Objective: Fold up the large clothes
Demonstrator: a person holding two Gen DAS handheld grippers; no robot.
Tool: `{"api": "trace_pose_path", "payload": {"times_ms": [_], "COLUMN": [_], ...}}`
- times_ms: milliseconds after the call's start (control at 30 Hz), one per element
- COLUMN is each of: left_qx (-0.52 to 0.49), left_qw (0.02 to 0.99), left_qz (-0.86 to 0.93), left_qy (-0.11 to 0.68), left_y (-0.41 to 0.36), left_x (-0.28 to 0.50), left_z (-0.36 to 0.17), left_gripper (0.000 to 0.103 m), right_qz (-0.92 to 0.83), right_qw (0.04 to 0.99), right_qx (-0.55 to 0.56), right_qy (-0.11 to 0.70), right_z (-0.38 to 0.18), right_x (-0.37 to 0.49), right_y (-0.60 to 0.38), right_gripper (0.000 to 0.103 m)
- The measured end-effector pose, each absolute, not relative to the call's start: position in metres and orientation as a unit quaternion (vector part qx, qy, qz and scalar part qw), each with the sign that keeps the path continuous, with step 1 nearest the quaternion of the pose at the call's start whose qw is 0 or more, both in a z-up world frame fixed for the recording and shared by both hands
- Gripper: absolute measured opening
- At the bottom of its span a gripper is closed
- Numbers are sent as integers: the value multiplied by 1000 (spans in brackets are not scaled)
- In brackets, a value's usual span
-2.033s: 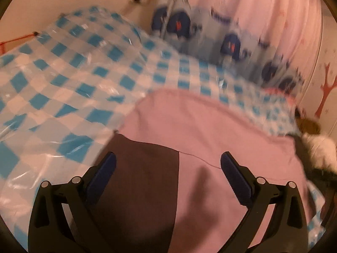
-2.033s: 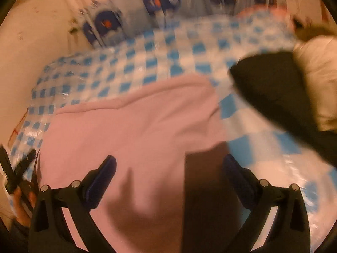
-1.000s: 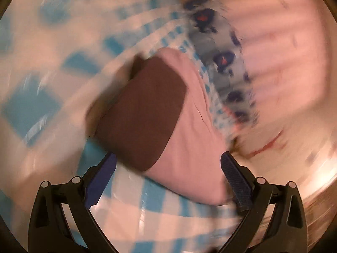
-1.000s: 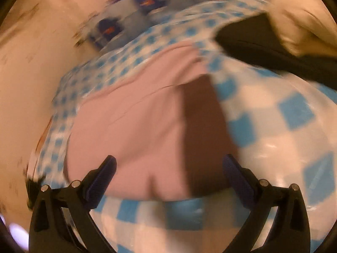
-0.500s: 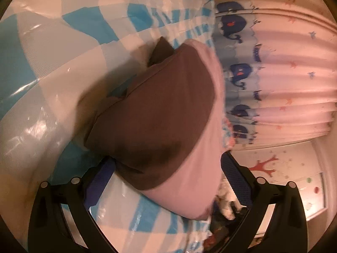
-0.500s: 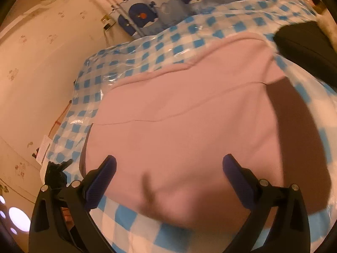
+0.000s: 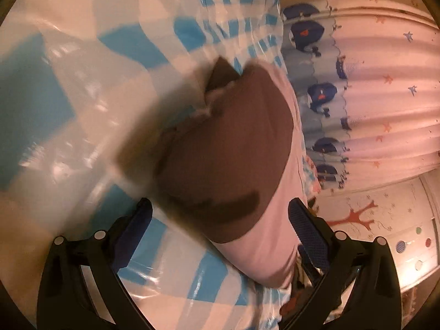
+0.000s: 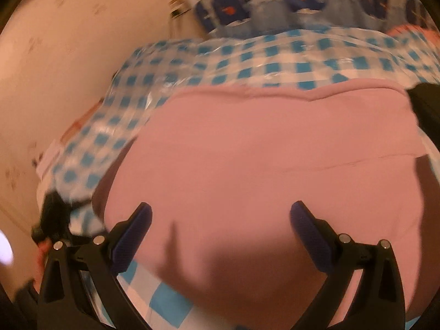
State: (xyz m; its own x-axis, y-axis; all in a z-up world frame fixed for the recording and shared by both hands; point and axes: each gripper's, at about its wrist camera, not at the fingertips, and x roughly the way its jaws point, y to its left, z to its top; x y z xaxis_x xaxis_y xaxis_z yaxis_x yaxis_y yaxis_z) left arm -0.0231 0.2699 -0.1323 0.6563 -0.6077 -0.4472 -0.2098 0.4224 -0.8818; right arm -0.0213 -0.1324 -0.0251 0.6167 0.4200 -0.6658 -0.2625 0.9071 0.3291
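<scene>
Since swinging round to the brown end, left gripper [image 7: 220,220] and right gripper [image 8: 220,220] hover wide, empty, over pink garment [image 8: 275,165]; next fold pending.

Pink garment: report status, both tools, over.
Left tool open, empty, at the brown end. Right tool open, empty, above the pink garment, which lies folded on the checked sheet. Dark garment at its far right edge.

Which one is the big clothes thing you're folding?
Look at the blue-and-white checked plastic sheet in front of the whale-print curtain. The garment lies folded flat in its middle. It's the only pink thing there, with a dark brown panel at one end.
</scene>
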Motion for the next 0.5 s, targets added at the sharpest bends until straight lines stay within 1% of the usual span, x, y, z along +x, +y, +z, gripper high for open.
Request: {"api": "trace_pose_path", "payload": {"times_ms": [167,267,300,333,367,400,467,500], "left_qx": [-548,-554,-537,-503,-496,-497,-510,-499], "left_qw": [739,741,750,764,759,759,760,768], "left_qz": [-157,-166,-156,-124,-119,-116,-144,-138], "left_qy": [359,343,353,385,405,404,377,376], "left_y": [266,269,268,264,259,257,255,253], "left_x": [-2,1,3,8,12,12,14,15], "left_z": [-131,-127,-126,-130,-136,-136,-127,-124], "left_gripper": [95,95,95,95,95,95,95,95], "right_qz": [249,278,268,263,246,233,202,178], "right_qw": [887,886,896,901,909,913,926,933], "right_qx": [-29,-2,-3,-7,-20,-30,-37,-36], "right_qy": [388,371,355,345,337,333,317,311], "right_z": [-41,-31,-23,-17,-10,-5,11,19], "right_x": [-53,-59,-60,-59,-53,-49,-27,-10], "right_y": [-56,-53,-55,-57,-57,-57,-59,-60], "right_gripper": [98,98,98,98,98,98,98,98]}}
